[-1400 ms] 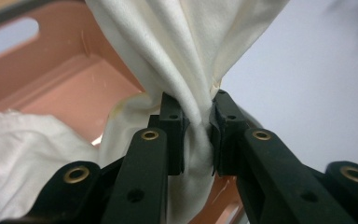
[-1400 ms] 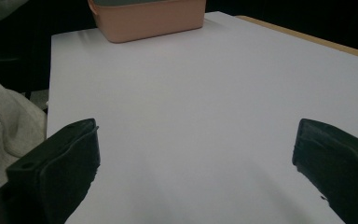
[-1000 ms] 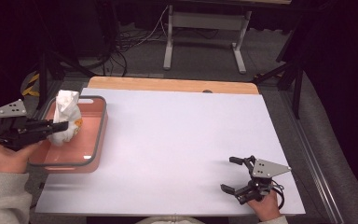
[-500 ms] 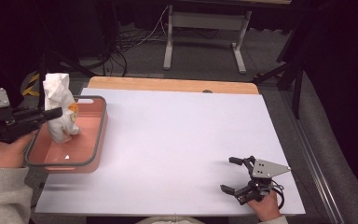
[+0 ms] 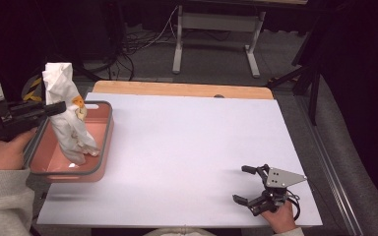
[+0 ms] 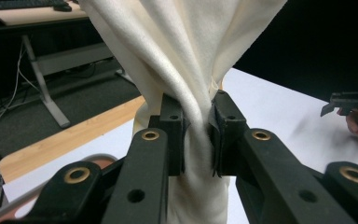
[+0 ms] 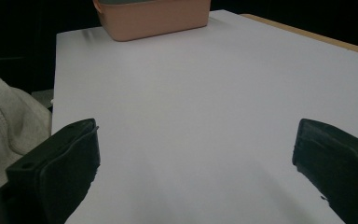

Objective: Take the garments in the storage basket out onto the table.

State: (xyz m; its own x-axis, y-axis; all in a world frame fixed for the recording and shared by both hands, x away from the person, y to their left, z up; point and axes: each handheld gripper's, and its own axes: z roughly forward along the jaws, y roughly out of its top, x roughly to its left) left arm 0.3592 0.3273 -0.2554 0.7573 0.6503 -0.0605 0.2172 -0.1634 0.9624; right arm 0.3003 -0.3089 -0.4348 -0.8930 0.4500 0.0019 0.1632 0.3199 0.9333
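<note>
Left tongs (image 5: 54, 109) clamped on a cream cloth (image 5: 69, 123), pinching it mid-length; top of the cloth stands up above the pinch, the rest hangs down into the pink tub (image 5: 103, 147) at the left of the bench (image 5: 187, 157), lower end on or just above the tub floor, hard to say which from the high view. In the left gripper view the pads (image 6: 172, 126) squeeze a thick bunched fold of the cloth (image 6: 186, 70).

Step in hand: lifting the cloth out of the tub. To do it well: keep the squeeze firm, lift straight up until the trailing end clears the tub rim, then carry it across to the open bench; dragging sideways too early would likely catch the rim and tip the tub.

Right tongs (image 5: 248, 189) apart, holding nothing, resting low at the near right of the bench, well apart from the tub; in the right gripper view the jaws stand wide over bare bench (image 7: 205, 93) with the tub (image 7: 154, 16) far off.

Materials: cloth soft, fleecy, matte, limp, with a small orange patch (image 5: 78, 102), maybe a label. Tub rigid plastic, rectangular, rounded corners, grey rim. Bench top smooth, white, flat, with a wooden strip (image 5: 177, 90) along the far edge.
</note>
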